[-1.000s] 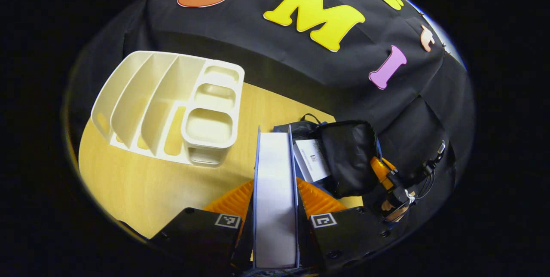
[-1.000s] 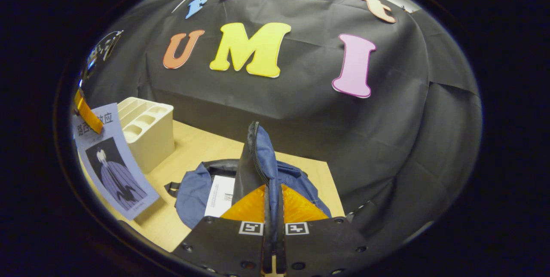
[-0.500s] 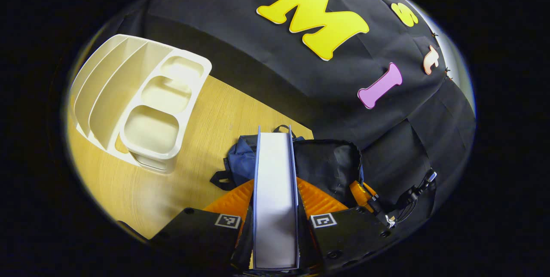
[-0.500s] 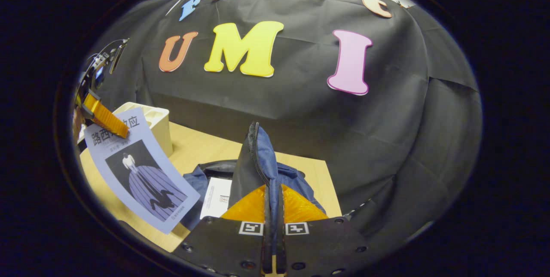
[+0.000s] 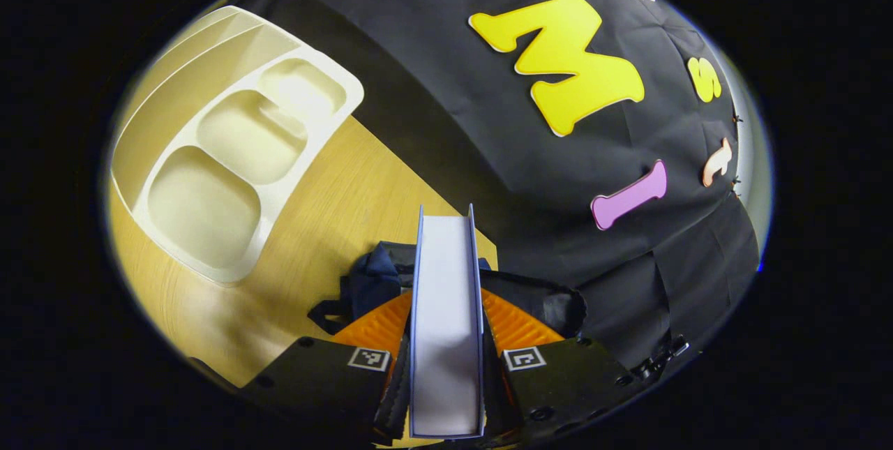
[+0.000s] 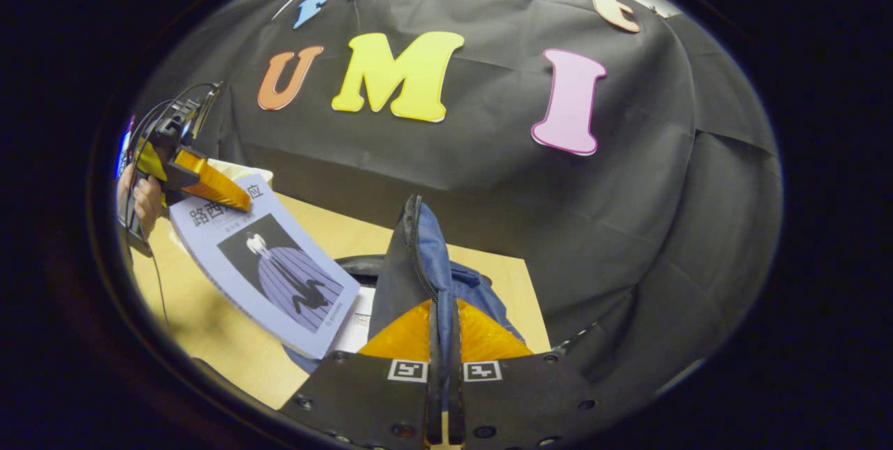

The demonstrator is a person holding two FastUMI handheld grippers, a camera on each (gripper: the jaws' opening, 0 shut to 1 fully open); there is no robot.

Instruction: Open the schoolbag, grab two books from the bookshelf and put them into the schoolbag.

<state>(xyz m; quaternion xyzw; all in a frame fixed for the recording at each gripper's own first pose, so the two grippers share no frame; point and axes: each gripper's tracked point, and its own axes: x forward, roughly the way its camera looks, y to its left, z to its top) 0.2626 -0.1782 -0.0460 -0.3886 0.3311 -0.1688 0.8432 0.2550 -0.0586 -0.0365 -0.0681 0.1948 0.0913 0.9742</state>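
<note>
Left gripper (image 5: 446, 338), at 6 o'clock: both fingers pressed against the covers of a book (image 5: 446, 324), held edge-on with its pale page block facing the camera. Schoolbag (image 5: 380, 275), dark blue with black lining, lying just beyond the fingers at centre, partly hidden by the book. Cream bookshelf (image 5: 230, 143) with divided compartments, at 10 o'clock. Wooden table (image 5: 335, 206) beneath both.

Left gripper (image 5: 446, 317) jaws clamped on book (image 5: 446, 324); right gripper (image 6: 444, 338) jaws pinching schoolbag flap (image 6: 418, 261).
</note>
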